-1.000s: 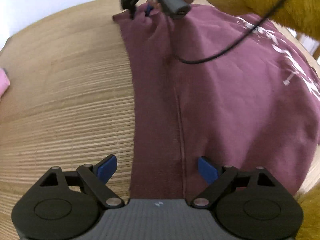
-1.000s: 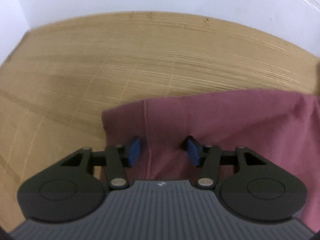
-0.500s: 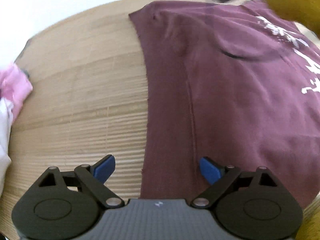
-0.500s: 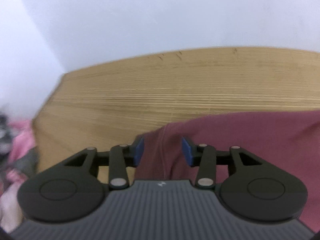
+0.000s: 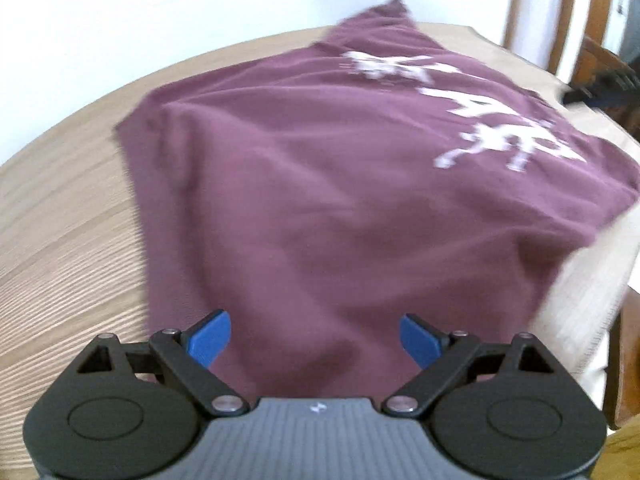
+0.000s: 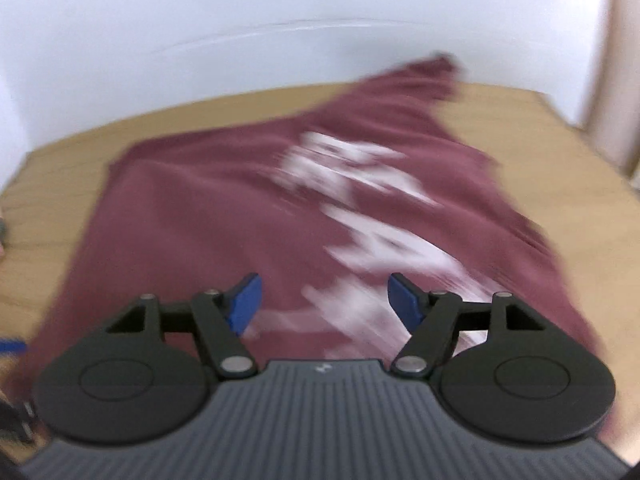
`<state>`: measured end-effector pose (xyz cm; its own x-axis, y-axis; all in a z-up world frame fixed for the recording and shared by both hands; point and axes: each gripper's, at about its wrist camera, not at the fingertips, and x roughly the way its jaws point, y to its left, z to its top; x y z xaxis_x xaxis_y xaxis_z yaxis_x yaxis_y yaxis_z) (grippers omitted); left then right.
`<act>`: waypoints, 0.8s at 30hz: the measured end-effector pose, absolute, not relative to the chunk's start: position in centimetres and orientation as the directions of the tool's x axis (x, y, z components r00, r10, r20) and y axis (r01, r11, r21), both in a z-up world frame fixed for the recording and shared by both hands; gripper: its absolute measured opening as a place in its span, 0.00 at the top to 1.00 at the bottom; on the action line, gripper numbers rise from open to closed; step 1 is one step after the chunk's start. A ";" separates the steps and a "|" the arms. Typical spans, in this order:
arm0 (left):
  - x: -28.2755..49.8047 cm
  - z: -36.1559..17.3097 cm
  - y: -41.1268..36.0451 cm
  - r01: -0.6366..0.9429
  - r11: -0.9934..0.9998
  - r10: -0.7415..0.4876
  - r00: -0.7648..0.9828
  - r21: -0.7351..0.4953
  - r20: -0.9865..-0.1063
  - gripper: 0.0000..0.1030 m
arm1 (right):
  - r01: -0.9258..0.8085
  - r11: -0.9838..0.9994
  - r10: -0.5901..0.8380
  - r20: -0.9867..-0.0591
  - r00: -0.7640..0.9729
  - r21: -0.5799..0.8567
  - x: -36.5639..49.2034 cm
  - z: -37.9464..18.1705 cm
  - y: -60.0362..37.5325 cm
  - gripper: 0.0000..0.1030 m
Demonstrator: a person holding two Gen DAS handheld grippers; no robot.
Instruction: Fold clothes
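A maroon shirt (image 5: 320,184) with white lettering (image 5: 492,120) lies spread on the wooden table (image 5: 60,216). It also shows in the right wrist view (image 6: 200,220), blurred by motion, with the lettering (image 6: 360,208) facing up. My left gripper (image 5: 316,338) is open and empty over the shirt's near edge. My right gripper (image 6: 324,306) is open and empty above the shirt's printed part. Neither gripper holds cloth.
A white wall (image 5: 160,8) stands behind the table. A pale cloth (image 5: 592,280) lies at the right under the shirt's edge. Wooden chair parts (image 5: 600,40) stand at the far right. Bare table (image 6: 560,152) lies around the shirt.
My right gripper let go of the shirt's corner, opened wider and pulled back, now facing the printed front. My left gripper swung its view to the right along the shirt.
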<state>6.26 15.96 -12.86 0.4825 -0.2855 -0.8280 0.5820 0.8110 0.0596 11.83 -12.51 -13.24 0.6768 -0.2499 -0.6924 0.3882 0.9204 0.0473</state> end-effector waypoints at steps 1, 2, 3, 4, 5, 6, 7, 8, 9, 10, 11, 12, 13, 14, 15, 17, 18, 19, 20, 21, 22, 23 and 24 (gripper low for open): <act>6.0 -12.8 15.0 0.599 0.799 -0.299 0.473 0.054 -0.829 0.09 | 0.434 0.900 -0.295 -0.694 0.657 0.028 8.9 -13.3 -13.5 0.31; 5.6 -12.8 14.5 0.621 0.782 -0.316 0.464 0.050 -0.827 0.09 | 0.479 0.878 -0.340 -0.694 0.635 0.009 6.0 -13.3 -14.4 0.31; 5.4 -12.7 13.7 0.644 0.764 -0.330 0.457 0.051 -0.826 0.09 | 0.514 0.858 -0.374 -0.693 0.616 -0.006 3.4 -13.3 -15.3 0.31; 5.3 -12.7 12.9 0.665 0.745 -0.342 0.452 0.055 -0.824 0.09 | 0.526 0.850 -0.386 -0.691 0.612 -0.009 1.9 -13.4 -15.9 0.31; 4.9 -12.6 12.1 0.686 0.724 -0.353 0.452 0.067 -0.819 0.09 | 0.538 0.843 -0.397 -0.689 0.606 -0.012 0.4 -13.5 -16.5 0.31; 4.5 -12.5 11.3 0.707 0.703 -0.363 0.452 0.079 -0.815 0.09 | 0.550 0.835 -0.409 -0.687 0.601 -0.015 -1.2 -13.6 -17.1 0.31; 4.0 -12.5 10.4 0.718 0.691 -0.367 0.453 0.088 -0.813 0.09 | 0.562 0.827 -0.420 -0.685 0.596 -0.018 -2.7 -13.7 -17.7 0.31; 3.5 -12.5 9.5 0.728 0.678 -0.371 0.453 0.097 -0.810 0.09 | 0.574 0.819 -0.431 -0.683 0.590 -0.021 -4.2 -13.8 -18.3 0.31; 3.0 -12.4 8.6 0.739 0.666 -0.375 0.454 0.106 -0.808 0.09 | 0.586 0.810 -0.442 -0.680 0.584 -0.024 -5.8 -13.9 -19.0 0.31; 2.6 -12.4 7.7 0.749 0.653 -0.379 0.455 0.115 -0.806 0.09 | 0.589 0.807 -0.454 -0.678 0.578 -0.038 -7.0 -14.1 -19.5 0.31; 2.3 -12.6 6.7 0.753 0.648 -0.378 0.452 0.118 -0.808 0.09 | 0.573 0.816 -0.467 -0.675 0.571 -0.080 -7.4 -14.7 -20.0 0.31; 2.0 -12.8 5.7 0.756 0.643 -0.377 0.450 0.121 -0.810 0.09 | 0.554 0.822 -0.486 -0.669 0.563 -0.131 -7.9 -15.3 -20.4 0.31; 1.8 -13.0 4.5 0.756 0.643 -0.374 0.450 0.123 -0.811 0.09 | 0.529 0.825 -0.514 -0.653 0.556 -0.199 -8.3 -15.9 -21.0 0.31; 1.5 -13.1 4.0 0.758 0.641 -0.374 0.448 0.122 -0.812 0.09 | 0.496 0.832 -0.524 -0.641 0.560 -0.248 -8.6 -16.5 -21.6 0.31; 1.3 -13.2 3.0 0.753 0.648 -0.368 0.444 0.117 -0.817 0.09 | 0.451 0.849 -0.511 -0.639 0.575 -0.274 -9.1 -17.0 -22.4 0.31; 0.9 -13.6 0.9 0.744 0.660 -0.362 0.433 0.101 -0.826 0.09 | 0.355 0.901 -0.426 -0.658 0.620 -0.248 -9.8 -17.6 -23.9 0.31; 0.7 -13.7 -0.3 0.737 0.668 -0.358 0.434 0.098 -0.827 0.09 | 0.302 0.926 -0.374 -0.669 0.643 -0.227 -10.0 -17.8 -24.7 0.31; 0.4 -13.9 -1.4 0.730 0.677 -0.353 0.435 0.095 -0.828 0.09 | 0.247 0.947 -0.320 -0.678 0.662 -0.205 -10.1 -18.1 -25.5 0.31; 0.2 -14.1 -2.6 0.723 0.685 -0.349 0.436 0.092 -0.829 0.09 | 0.192 0.964 -0.268 -0.684 0.679 -0.187 -10.2 -18.3 -26.3 0.31; 0.0 -14.3 -3.6 0.716 0.693 -0.346 0.435 0.087 -0.831 0.09 | 0.139 0.974 -0.225 -0.687 0.690 -0.180 -10.0 -18.8 -27.0 0.31; -0.3 -14.4 -4.6 0.709 0.700 -0.343 0.434 0.082 -0.833 0.09 | 0.090 0.979 -0.192 -0.693 0.695 -0.181 -9.5 -19.3 -27.6 0.31; -0.5 -14.5 -5.5 0.705 0.705 -0.343 0.431 0.074 -0.835 0.10 | 0.047 0.984 -0.157 -0.699 0.698 -0.174 -9.1 -19.6 -28.2 0.31; -0.7 -14.5 -6.3 0.707 0.704 -0.346 0.428 0.071 -0.835 0.10 | 0.021 0.989 -0.120 -0.705 0.699 -0.147 -8.6 -19.5 -28.5 0.31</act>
